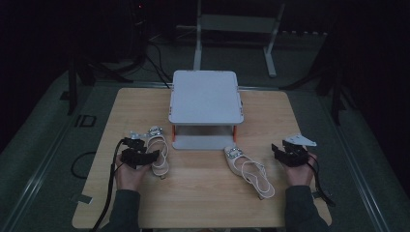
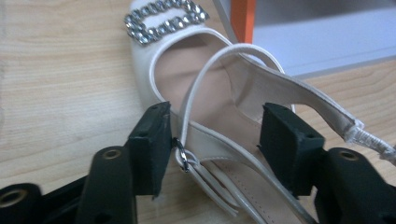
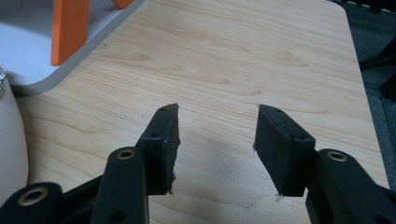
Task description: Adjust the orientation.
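Two white slingback shoes with rhinestone buckles lie on the wooden table (image 1: pixel 203 193). The left shoe (image 1: pixel 158 141) (image 2: pixel 182 79) sits by the rack's left front corner, toe pointing away from me. My left gripper (image 1: pixel 146 150) (image 2: pixel 219 140) is open and straddles this shoe's middle, with its left pad (image 2: pixel 156 144) against the ankle strap's buckle. The right shoe (image 1: pixel 244 166) (image 3: pixel 9 140) lies angled in front of the rack. Further right, my right gripper (image 1: pixel 276 151) (image 3: pixel 217 140) stands open over bare wood with nothing between its jaws.
A grey two-tier shoe rack (image 1: pixel 205 96) (image 2: pixel 317 42) (image 3: pixel 23 51) with orange legs (image 3: pixel 70 28) stands at the table's middle back. A metal stand (image 1: pixel 232 24) and cables are on the dark floor behind the table.
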Demonstrator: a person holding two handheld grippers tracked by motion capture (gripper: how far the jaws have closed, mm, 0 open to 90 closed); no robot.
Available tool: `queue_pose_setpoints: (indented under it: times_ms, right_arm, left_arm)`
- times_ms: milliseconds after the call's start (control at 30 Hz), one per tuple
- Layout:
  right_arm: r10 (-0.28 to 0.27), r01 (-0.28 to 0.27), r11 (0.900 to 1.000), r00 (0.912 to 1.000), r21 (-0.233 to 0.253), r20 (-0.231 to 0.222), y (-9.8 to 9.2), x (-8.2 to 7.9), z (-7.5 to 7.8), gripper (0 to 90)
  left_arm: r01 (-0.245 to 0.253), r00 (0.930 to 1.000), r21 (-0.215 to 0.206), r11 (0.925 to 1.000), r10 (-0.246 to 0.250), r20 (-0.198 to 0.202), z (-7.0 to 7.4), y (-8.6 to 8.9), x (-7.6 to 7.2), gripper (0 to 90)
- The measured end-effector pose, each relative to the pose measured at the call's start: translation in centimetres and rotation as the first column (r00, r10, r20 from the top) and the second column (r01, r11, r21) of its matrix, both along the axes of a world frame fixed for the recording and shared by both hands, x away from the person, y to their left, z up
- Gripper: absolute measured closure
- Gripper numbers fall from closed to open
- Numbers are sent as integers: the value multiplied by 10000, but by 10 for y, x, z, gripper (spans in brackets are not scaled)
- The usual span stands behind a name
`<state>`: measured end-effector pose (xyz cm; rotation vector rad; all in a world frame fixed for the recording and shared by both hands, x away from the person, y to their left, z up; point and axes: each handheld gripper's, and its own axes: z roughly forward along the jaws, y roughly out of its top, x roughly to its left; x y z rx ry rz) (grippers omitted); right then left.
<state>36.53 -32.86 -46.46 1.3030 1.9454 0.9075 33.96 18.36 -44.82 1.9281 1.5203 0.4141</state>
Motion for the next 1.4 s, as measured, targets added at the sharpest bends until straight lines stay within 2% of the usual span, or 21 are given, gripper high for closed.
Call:
queue_pose_setpoints:
  times_ms: [233,400,567,667,833,967,1200,1400]
  right_arm:
    - [-14,14,10000,10000,43,25,-1,0,0,496]
    - [-16,16,10000,10000,32,18,-1,0,0,496]
    - [-6,6,10000,10000,12,22,-1,0,0,496]
    - [-10,10,10000,10000,17,26,-1,0,0,497]
    - [-21,21,10000,10000,19,16,-1,0,0,497]
    - [-31,31,10000,10000,32,38,-2,0,0,497]
    - [-34,34,10000,10000,31,13,-2,0,0,498]
    - [-27,27,10000,10000,41,12,-2,0,0,498]
  left_arm:
    - [-98,9992,-4,10000,97,-379,2,5,2,567]
    - [-128,9972,-302,9995,106,-738,5,10,5,651]
    - [-223,9962,-278,9994,199,-848,8,15,6,760]
    - [-285,9958,-259,9993,261,-872,8,20,7,796]
    - [-311,9961,-250,9992,289,-836,8,22,7,808]
    - [-570,9954,-167,9982,555,-775,8,28,13,809]
    - [-688,9946,-259,9973,665,-794,8,37,21,801]
    - [-508,9967,-265,9984,490,-654,14,34,19,685]
